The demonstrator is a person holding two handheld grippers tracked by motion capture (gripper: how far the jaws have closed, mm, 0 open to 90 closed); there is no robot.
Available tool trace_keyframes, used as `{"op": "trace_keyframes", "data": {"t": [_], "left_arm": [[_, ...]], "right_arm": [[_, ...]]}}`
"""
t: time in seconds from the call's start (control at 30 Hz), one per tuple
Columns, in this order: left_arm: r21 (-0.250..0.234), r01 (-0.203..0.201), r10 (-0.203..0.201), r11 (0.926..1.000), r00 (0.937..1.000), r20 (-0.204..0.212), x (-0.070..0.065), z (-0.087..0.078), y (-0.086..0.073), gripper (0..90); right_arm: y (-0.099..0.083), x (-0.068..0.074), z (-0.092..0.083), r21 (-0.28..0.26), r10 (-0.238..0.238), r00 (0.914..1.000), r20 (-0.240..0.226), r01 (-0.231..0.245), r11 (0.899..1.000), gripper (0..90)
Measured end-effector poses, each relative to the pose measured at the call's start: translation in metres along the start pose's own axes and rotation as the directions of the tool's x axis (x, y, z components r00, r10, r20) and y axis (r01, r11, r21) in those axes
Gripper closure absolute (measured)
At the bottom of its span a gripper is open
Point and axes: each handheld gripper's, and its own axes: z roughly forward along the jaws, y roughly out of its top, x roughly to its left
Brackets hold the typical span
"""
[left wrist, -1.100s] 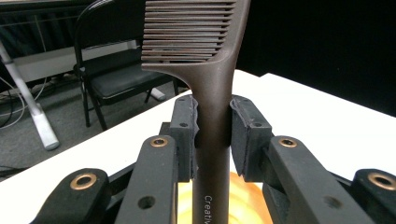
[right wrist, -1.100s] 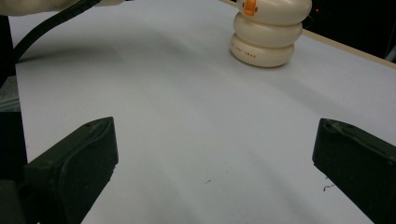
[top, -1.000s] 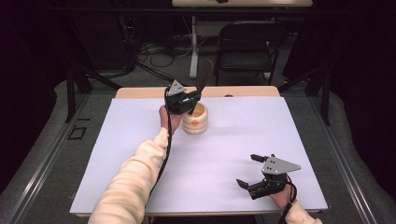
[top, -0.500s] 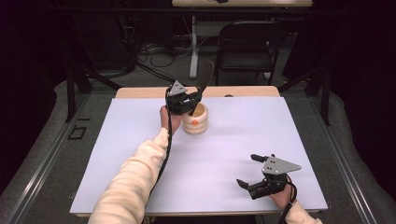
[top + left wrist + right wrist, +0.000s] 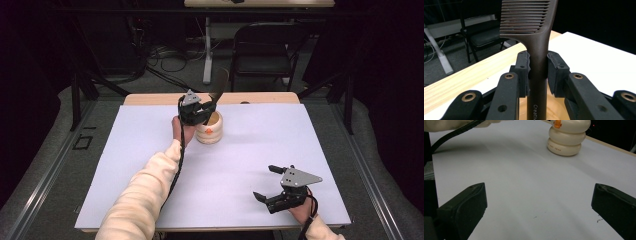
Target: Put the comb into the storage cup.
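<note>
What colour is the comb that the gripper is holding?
The comb is dark brown, clearest in the left gripper view, where the left gripper grips its handle.

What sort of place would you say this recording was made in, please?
Most likely a lab or workshop set up for recording, not a home. A wooden table carries a plain white cover sheet, loose cables lie on the grey floor behind it, and a black folding chair stands against a dark backdrop.
</note>
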Motion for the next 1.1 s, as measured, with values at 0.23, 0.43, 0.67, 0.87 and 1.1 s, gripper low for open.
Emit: {"op": "trace_keyframes", "data": {"t": [0.23, 0.43, 0.67, 0.87, 1.1], "left_arm": [[0.02, -0.013, 0.013, 0.9997, 0.9999, -0.005, 0.0, 0.002, -0.005, 72.7], [0.038, -0.028, 0.028, 0.9989, 0.9996, -0.009, -0.001, 0.004, -0.006, 72.7], [0.046, -0.032, 0.033, 0.9984, 0.9994, -0.009, -0.003, 0.005, -0.008, 72.8], [0.046, -0.032, 0.032, 0.9984, 0.9994, -0.013, -0.002, 0.004, -0.011, 72.7], [0.059, -0.037, 0.038, 0.9976, 0.9992, -0.016, -0.002, 0.004, -0.014, 72.7]], "right_arm": [[0.0, 0.0, 0.0, 0.0, 0.0, 1.0, 0.0, 0.0, 1.0, 0.0], [0.0, 0.0, 0.0, 0.001, 0.001, 1.0, 0.0, -0.001, 1.0, 0.0], [0.0, 0.0, 0.0, 0.0, 0.0, 1.0, 0.0, 0.0, 1.0, 0.0], [0.0, 0.0, 0.0, 0.003, -0.001, 1.0, 0.0, 0.001, 1.0, 0.0], [0.0, 0.0, 0.0, 0.002, -0.002, 1.0, -0.002, 0.002, 1.0, 0.0]]}}
